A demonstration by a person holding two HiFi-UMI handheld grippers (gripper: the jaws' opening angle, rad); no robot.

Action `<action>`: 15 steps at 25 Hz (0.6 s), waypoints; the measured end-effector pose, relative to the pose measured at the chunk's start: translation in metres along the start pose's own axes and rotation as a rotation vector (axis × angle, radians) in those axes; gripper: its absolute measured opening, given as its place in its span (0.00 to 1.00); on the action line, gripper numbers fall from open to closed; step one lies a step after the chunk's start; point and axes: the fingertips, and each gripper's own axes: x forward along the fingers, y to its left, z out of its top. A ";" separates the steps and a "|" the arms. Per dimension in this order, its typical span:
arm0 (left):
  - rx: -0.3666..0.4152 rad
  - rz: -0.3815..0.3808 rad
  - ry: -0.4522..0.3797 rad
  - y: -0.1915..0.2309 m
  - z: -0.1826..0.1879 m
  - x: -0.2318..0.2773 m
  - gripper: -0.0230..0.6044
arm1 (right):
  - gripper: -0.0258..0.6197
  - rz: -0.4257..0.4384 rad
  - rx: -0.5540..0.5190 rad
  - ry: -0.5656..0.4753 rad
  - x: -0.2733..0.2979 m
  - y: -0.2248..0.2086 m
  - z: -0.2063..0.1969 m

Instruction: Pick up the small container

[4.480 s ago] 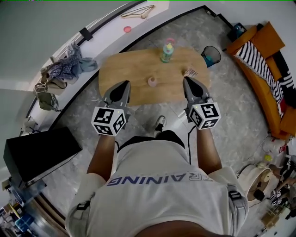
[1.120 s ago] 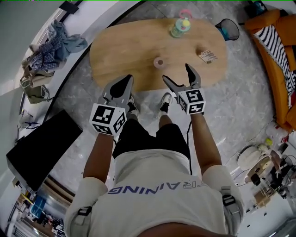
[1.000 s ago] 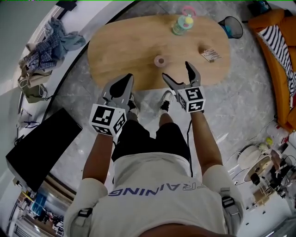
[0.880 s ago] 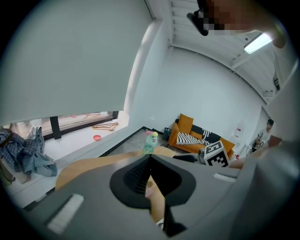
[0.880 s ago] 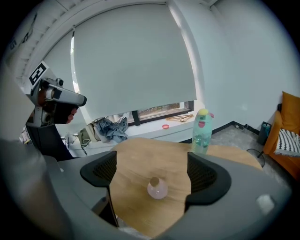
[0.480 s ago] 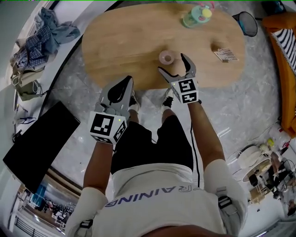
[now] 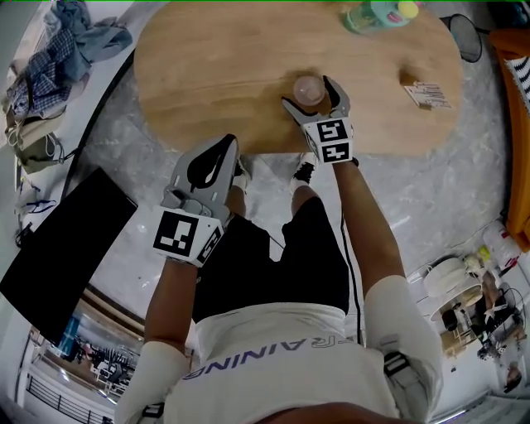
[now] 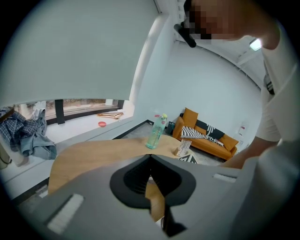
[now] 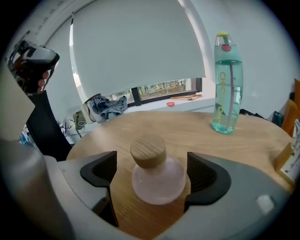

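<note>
Right gripper view: pale-pink, bulbous small container (image 9: 158, 183) with wooden stopper (image 9: 148, 151) sits between spread jaws of the right hand-held gripper (image 9: 152, 173).

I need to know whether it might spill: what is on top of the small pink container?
A round wooden stopper sits in the neck of the container. The frosted pink wall hides whatever is inside.

Table (image 7: 207, 66) across top of frame, small container (image 7: 306, 86) on it, right of centre, between jaws of right gripper (image 7: 311, 98), bottle (image 7: 377, 12) at top edge behind, card box (image 7: 424, 93) to right, left gripper (image 7: 225, 147) below table edge, left of centre.
</note>
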 end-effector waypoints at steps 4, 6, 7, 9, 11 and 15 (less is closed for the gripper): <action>-0.023 0.008 0.009 0.008 -0.010 0.000 0.04 | 0.78 -0.007 0.002 0.009 0.020 -0.006 -0.011; -0.031 0.013 0.014 0.012 -0.015 -0.002 0.04 | 0.78 -0.011 -0.011 0.014 0.028 -0.009 -0.015; -0.032 0.017 0.017 0.014 -0.017 -0.003 0.04 | 0.78 -0.015 -0.025 0.016 0.031 -0.010 -0.017; -0.034 0.026 0.023 0.018 -0.021 -0.007 0.04 | 0.76 -0.028 -0.061 0.017 0.037 -0.010 -0.016; -0.037 0.036 0.025 0.023 -0.022 -0.009 0.04 | 0.71 -0.049 -0.089 0.021 0.039 -0.010 -0.014; -0.046 0.061 0.020 0.031 -0.021 -0.011 0.04 | 0.71 -0.066 -0.104 0.028 0.040 -0.010 -0.014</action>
